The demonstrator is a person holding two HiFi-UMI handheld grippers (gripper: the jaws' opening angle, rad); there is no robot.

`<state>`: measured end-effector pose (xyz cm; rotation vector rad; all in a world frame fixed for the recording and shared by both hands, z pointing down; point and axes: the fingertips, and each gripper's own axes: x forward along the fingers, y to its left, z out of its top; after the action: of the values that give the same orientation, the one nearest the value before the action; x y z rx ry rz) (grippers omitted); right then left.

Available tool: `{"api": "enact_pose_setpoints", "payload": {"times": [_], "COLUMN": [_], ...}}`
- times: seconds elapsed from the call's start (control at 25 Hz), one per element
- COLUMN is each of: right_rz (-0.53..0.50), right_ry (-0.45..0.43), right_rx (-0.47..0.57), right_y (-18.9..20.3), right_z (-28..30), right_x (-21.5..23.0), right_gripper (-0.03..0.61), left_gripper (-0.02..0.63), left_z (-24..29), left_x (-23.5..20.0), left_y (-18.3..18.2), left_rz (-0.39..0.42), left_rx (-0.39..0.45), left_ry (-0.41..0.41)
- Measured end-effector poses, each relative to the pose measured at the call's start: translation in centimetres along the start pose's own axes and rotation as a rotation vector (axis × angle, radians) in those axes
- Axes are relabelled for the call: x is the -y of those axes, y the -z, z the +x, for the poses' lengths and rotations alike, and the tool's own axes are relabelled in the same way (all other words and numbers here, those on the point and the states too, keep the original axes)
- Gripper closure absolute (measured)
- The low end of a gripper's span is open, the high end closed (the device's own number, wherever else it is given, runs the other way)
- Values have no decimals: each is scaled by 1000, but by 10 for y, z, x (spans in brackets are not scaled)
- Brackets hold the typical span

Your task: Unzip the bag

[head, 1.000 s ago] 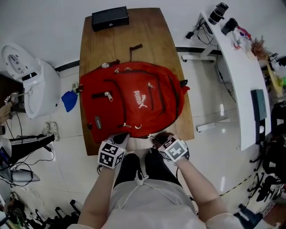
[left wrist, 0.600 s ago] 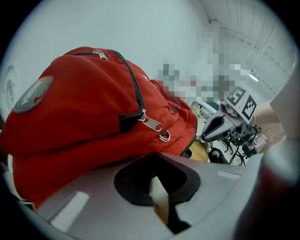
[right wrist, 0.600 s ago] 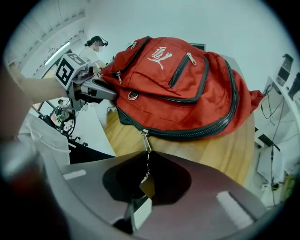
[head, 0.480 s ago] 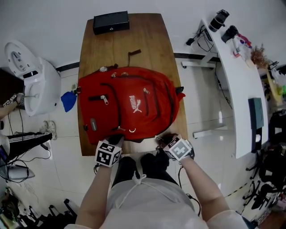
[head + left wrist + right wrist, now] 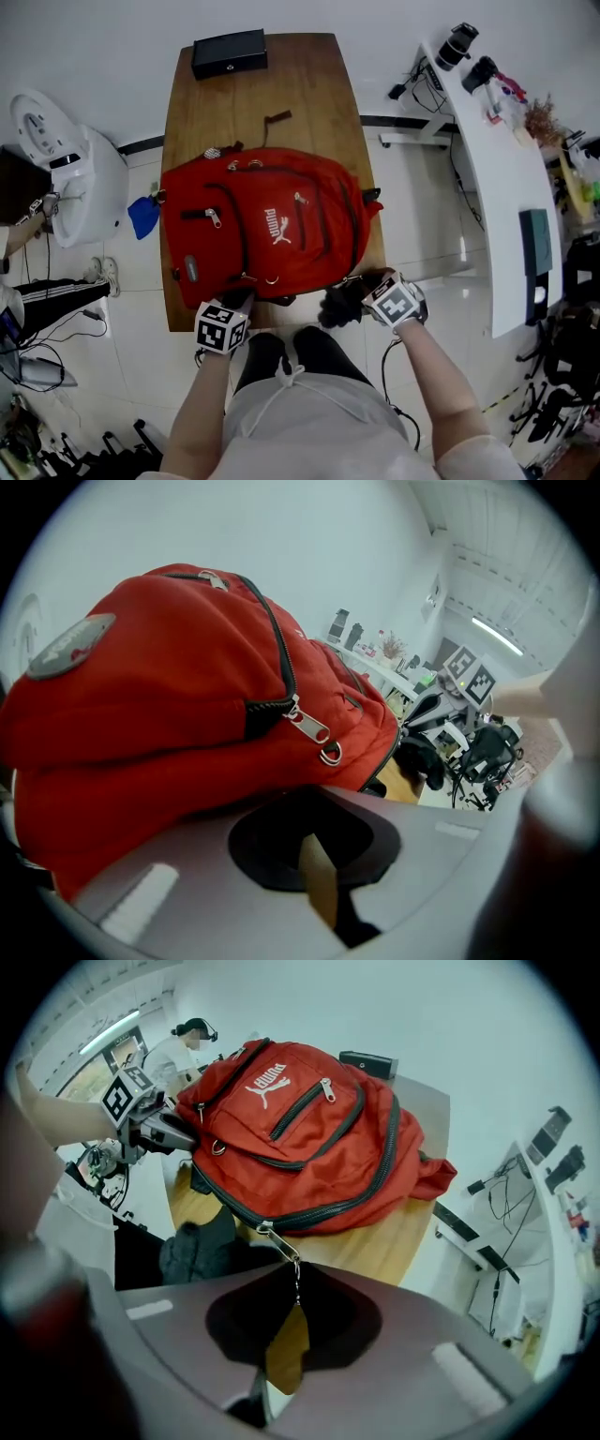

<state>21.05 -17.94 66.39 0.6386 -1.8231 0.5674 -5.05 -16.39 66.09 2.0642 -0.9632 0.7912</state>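
A red backpack [image 5: 272,225] lies flat on the wooden table [image 5: 281,84]. My left gripper [image 5: 239,298] sits at the bag's near edge, shut on the red fabric [image 5: 169,696] right above its jaws [image 5: 311,834]. My right gripper [image 5: 356,284] is at the bag's near right corner. In the right gripper view the main zipper's metal pull [image 5: 277,1241] hangs off the bag [image 5: 300,1119], and its thin chain runs down into the right gripper [image 5: 296,1299], whose jaws are closing on it. A second pull with a ring [image 5: 314,731] shows in the left gripper view.
A black box [image 5: 230,52] sits at the table's far end and a short dark strap [image 5: 277,118] lies behind the bag. A white machine [image 5: 56,173] stands left, a white desk [image 5: 497,141] right. A dark bundle of cloth [image 5: 337,305] is beside the right gripper.
My right gripper has moved right along the bag's near edge to its right corner, holding the zipper pull. The left gripper has stayed at the bag's near left edge.
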Motion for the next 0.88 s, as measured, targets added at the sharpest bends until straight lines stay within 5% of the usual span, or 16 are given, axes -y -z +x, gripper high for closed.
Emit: {"api": "enact_pose_setpoints", "payload": {"times": [0.6, 0.88], "right_rz": [-109, -21], "right_ry": [102, 100], "right_rx": [-25, -13], "right_y": [-10, -10], "right_z": [-6, 1], "right_x": [61, 64], "right_gripper": [555, 551], "left_gripper": [607, 607], "left_z": [2, 4], "left_x": [-3, -5], "left_y": [-2, -1], "left_rz": [-38, -52], "left_rx": [-4, -10], "left_ry": [-18, -25]}}
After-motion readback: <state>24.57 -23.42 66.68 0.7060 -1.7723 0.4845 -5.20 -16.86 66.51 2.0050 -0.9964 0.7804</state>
